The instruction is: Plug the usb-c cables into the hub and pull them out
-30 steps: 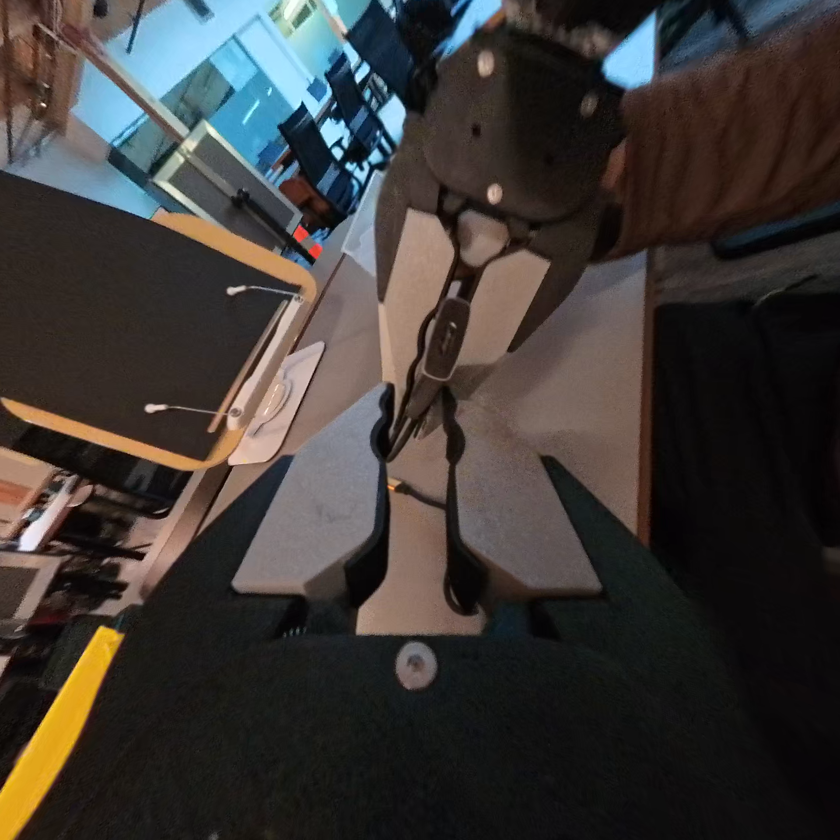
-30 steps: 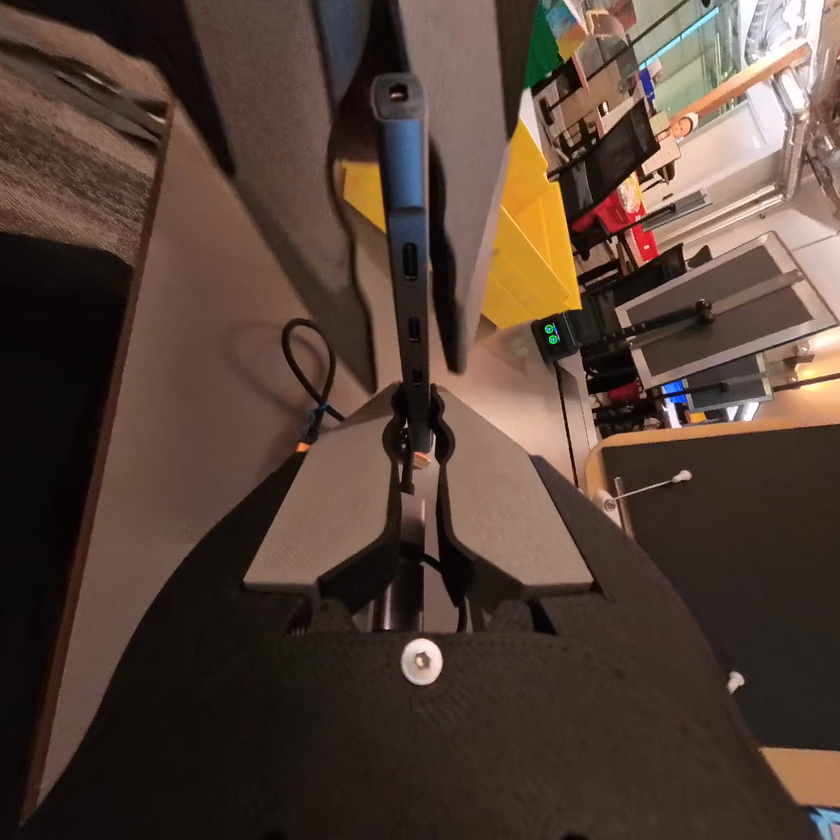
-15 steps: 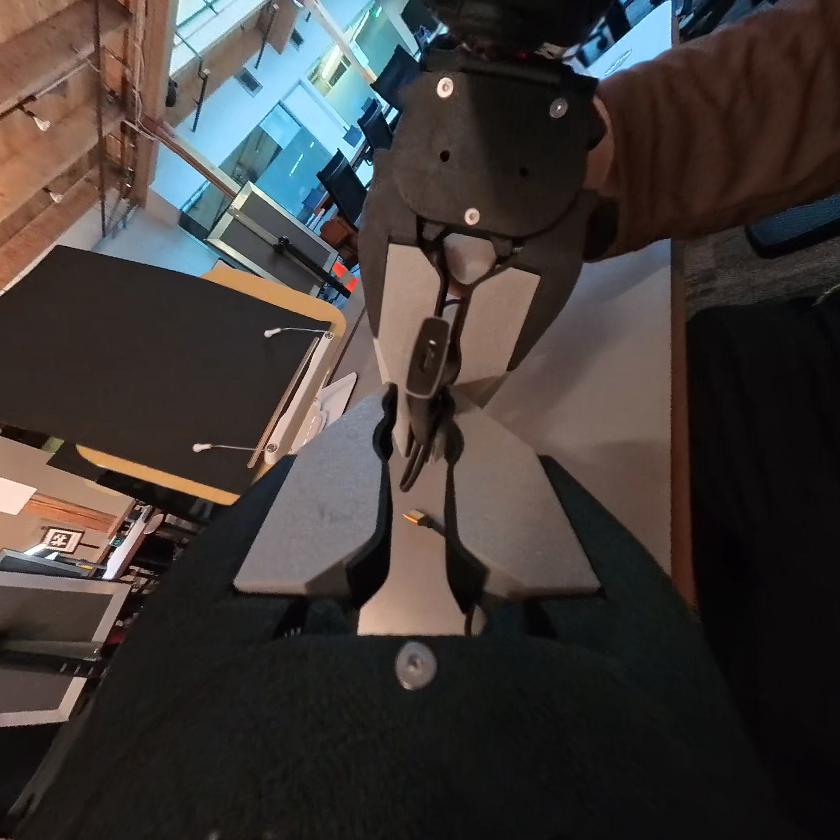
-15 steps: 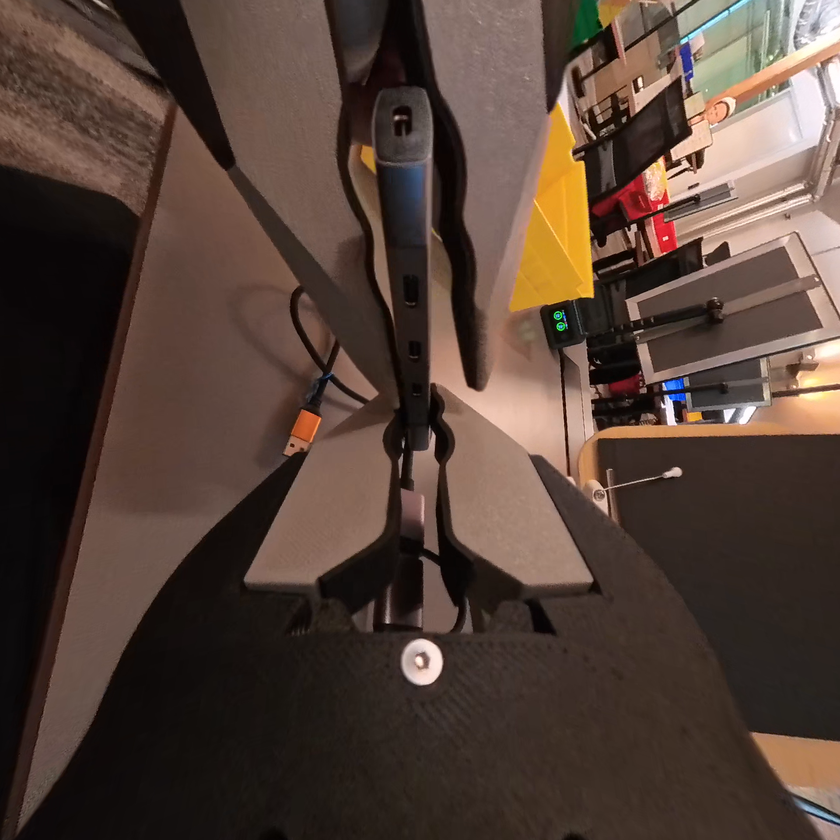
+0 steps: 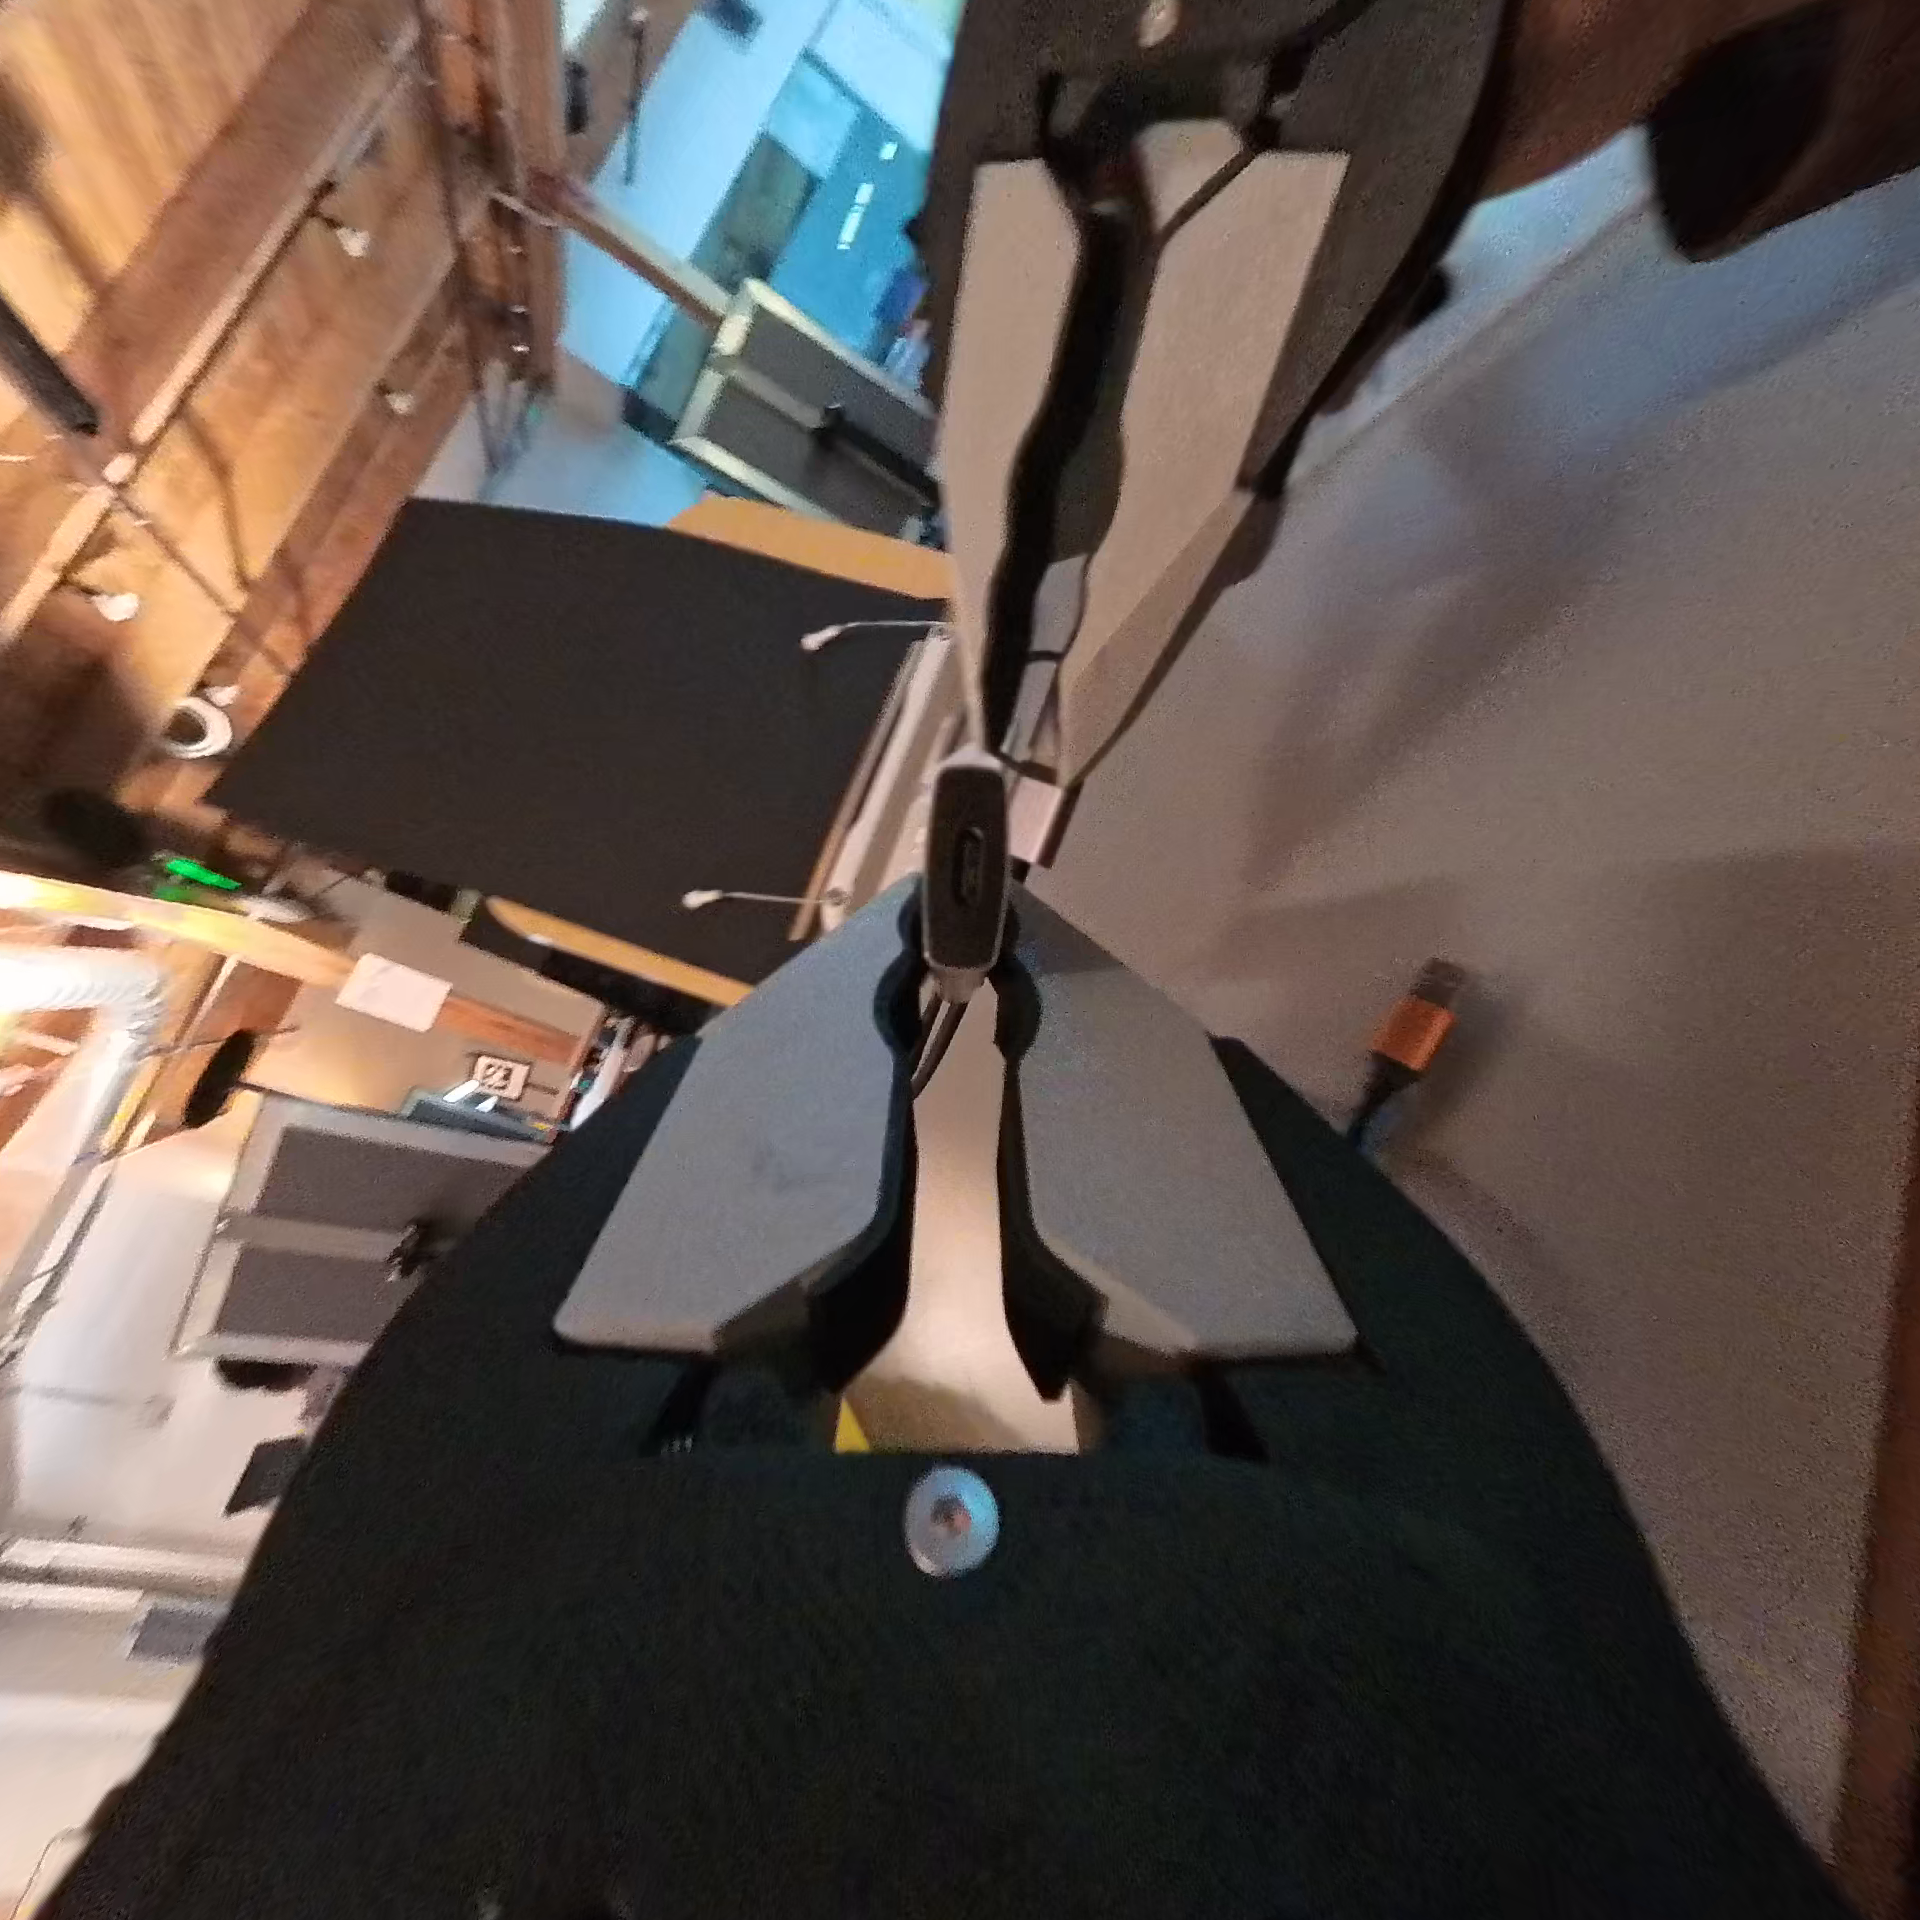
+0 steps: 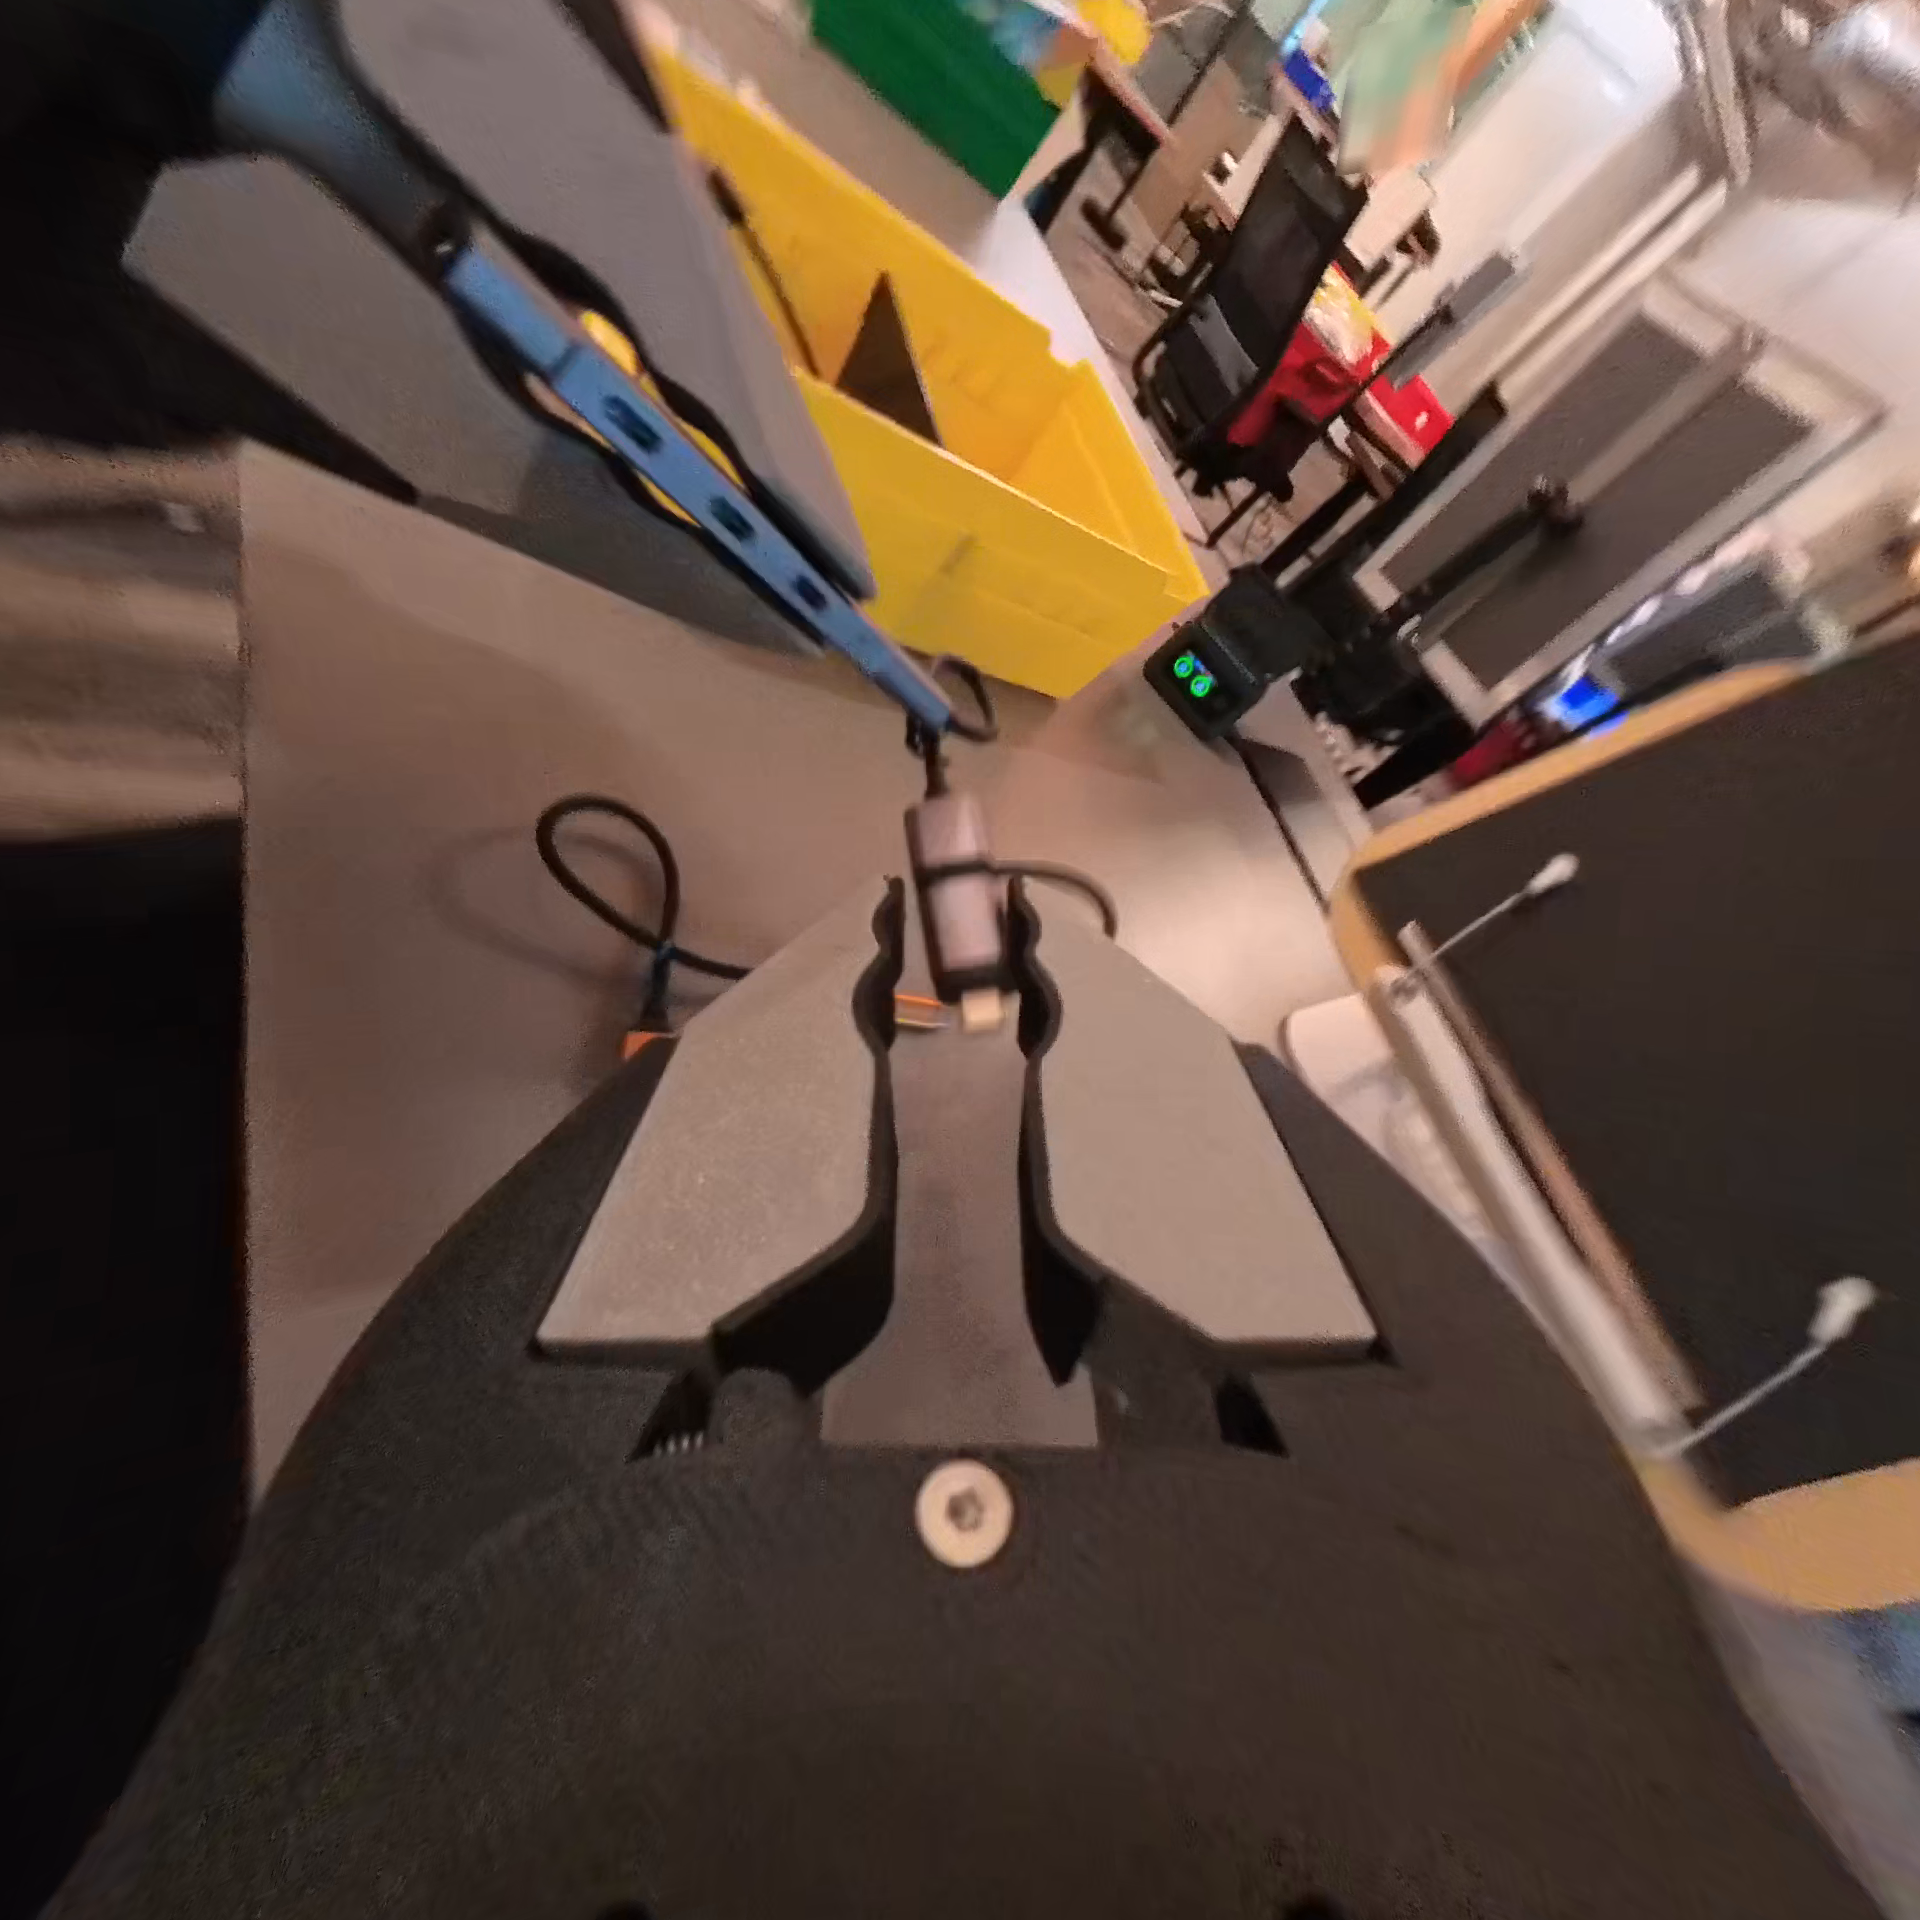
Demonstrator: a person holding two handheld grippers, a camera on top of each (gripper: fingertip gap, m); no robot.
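Grey plug (image 6: 956, 904), pinched in the nearly closed right gripper (image 6: 956, 935), now sits clear of the blue hub (image 6: 665, 457) up ahead to its left, which the left gripper (image 5: 961, 935) still clamps by one end, so this pull-out looks done.

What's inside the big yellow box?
Inside the yellow box only a dark triangular shape shows, and it is too blurry to name. The box's own front wall hides its floor, and the left gripper covers its left end.
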